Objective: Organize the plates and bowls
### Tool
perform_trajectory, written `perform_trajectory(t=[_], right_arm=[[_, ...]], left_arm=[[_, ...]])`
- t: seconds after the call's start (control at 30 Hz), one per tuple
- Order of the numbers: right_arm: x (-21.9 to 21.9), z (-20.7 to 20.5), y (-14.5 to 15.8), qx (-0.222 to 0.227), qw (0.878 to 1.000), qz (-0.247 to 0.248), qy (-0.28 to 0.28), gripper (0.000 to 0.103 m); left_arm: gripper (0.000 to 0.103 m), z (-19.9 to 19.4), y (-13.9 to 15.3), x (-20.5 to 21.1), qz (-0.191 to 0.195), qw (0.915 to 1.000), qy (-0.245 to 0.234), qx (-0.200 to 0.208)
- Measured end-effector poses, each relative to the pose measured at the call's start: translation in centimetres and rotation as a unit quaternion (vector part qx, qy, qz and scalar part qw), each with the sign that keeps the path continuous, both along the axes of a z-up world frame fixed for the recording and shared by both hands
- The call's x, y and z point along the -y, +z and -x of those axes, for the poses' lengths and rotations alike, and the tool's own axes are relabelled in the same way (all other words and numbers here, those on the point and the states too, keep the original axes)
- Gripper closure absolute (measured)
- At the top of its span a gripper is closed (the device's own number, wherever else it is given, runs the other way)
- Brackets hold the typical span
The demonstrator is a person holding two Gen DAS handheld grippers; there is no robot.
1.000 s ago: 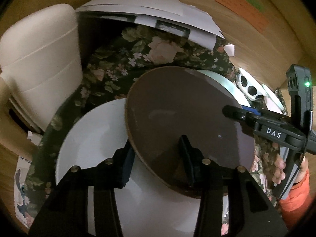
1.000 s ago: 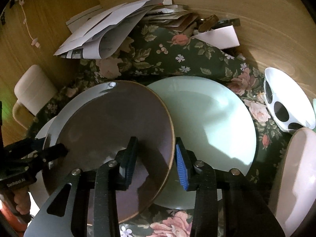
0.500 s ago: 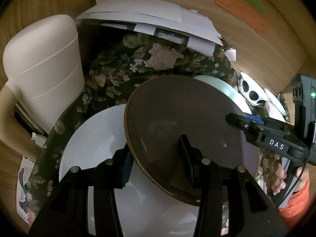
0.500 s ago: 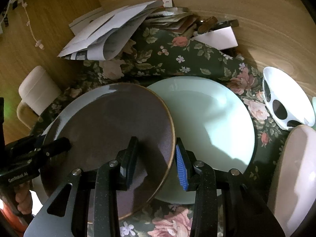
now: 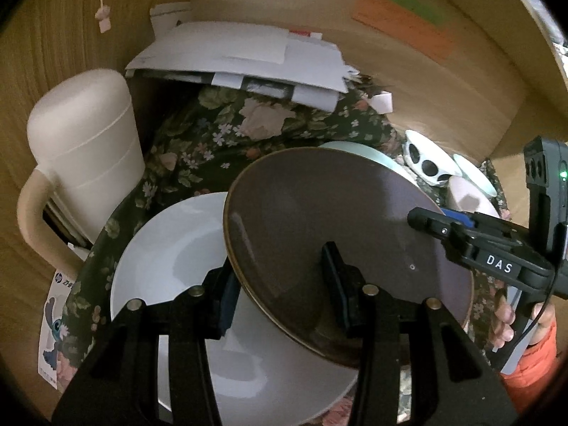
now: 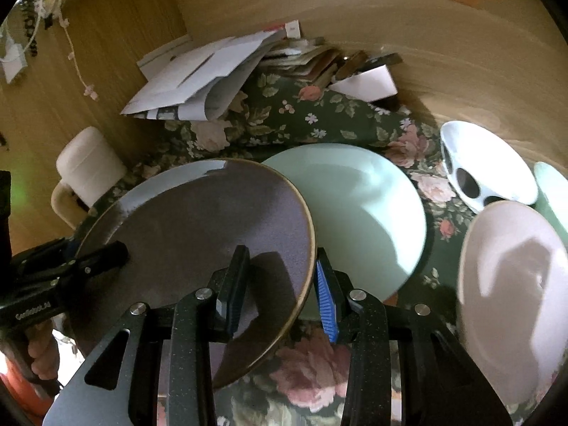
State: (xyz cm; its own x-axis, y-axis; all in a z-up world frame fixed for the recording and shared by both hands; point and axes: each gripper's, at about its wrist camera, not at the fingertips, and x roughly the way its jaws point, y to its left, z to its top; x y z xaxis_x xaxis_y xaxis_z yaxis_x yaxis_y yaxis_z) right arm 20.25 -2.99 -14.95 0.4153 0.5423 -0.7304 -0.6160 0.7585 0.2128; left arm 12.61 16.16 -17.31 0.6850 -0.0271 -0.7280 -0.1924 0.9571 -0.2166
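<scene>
Basically both grippers, left gripper (image 5: 280,294) and right gripper (image 6: 280,287), pinch opposite rims of the brown plate (image 6: 198,234), holding it mid-frame above the white plate (image 5: 170,266), presumably for balance.

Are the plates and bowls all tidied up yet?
Not yet. Nothing looks stacked so far. Both grippers, left and right, hold the brown plate by opposite rims. The white plate, green plate, pink plate and spotted bowl lie spread out.
</scene>
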Motion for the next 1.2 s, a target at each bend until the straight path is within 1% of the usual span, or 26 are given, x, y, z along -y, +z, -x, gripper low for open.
perform_trajectory(t=[0.4, 0.67, 0.87, 1.2], right_arm=[[3.8, 3.4, 2.3, 0.023, 0.999, -0.015, -0.026, 0.07], [6.8, 5.9, 3.0, 0.03, 0.998, -0.02, -0.048, 0.07], [9.3, 7.5, 2.9, 0.029, 0.997, -0.02, -0.069, 0.07], [13.1, 8.8, 0.8, 0.006, 0.995, -0.012, -0.102, 0.07]], left_arm=[[0.058, 2.6, 2.4, 3.3, -0.015, 0.9992, -0.027, 0.025], [0.058, 4.4, 3.2, 6.2, -0.021, 0.9979, -0.052, 0.032], [0.058, 5.2, 3.0, 8.7, -0.021, 0.9966, -0.073, 0.031], [0.058, 5.2, 1.2, 12.6, -0.02, 0.994, -0.107, 0.008]])
